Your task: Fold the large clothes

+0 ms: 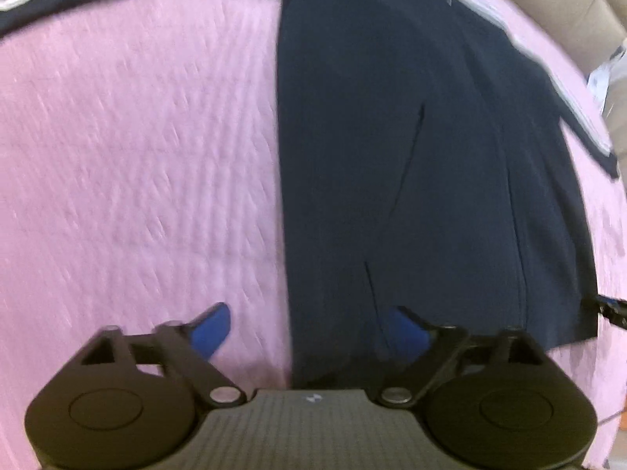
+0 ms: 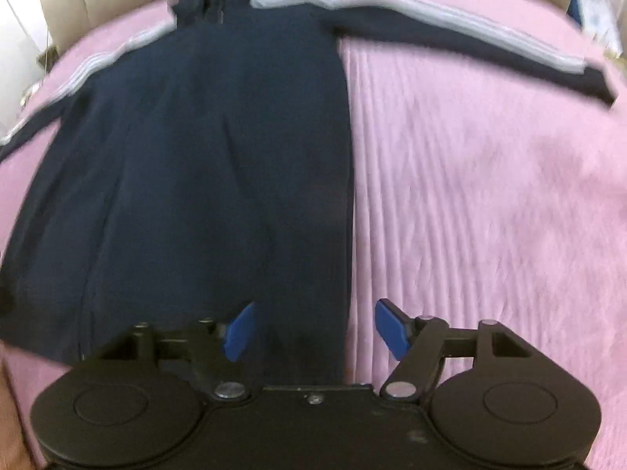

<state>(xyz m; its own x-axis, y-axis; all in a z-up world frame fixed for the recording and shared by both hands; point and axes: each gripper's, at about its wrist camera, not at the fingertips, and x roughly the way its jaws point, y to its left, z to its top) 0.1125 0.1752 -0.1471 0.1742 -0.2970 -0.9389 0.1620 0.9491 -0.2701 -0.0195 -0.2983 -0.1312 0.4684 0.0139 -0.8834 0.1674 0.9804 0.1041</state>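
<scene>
Hanging over the bed, the left gripper (image 1: 311,331) has its blue jaws wide apart and holds nothing; one jaw is above the pink bedspread (image 1: 137,156) and the other above the bottom edge of the dark blue jacket (image 1: 411,156). On the other side, the right gripper (image 2: 315,331) also has its jaws wide apart and empty, over the jacket's (image 2: 196,164) other side edge. It lies flat on the pink bedspread (image 2: 490,196), collar far away, one white-striped sleeve (image 2: 470,35) stretched out sideways. A tan headboard (image 2: 66,4) stands behind the bed.
</scene>
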